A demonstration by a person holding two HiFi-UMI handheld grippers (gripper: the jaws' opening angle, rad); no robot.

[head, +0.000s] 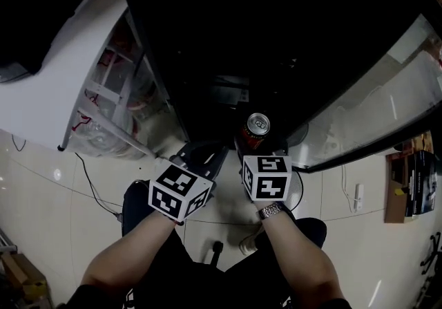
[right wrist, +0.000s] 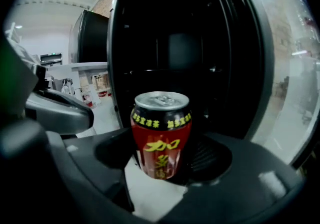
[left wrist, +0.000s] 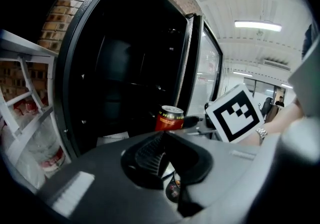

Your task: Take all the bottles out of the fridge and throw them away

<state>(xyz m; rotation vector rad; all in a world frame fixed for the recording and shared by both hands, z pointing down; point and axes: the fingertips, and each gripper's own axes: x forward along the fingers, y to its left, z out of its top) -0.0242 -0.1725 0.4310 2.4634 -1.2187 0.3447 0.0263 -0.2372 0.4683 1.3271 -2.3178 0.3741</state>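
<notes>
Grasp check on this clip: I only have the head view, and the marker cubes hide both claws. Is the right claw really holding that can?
Observer: Yes. In the right gripper view the can stands upright between the jaws of the right claw, which grip its lower part.
Operator: And the left claw?
Observer: The left gripper view shows the left claw shut, with nothing between its jaws.
Operator: What does the side of the can look like? I mostly see its top.
Observer: It is red with large yellow characters, and a black band with small yellow print runs under the silver rim.
</notes>
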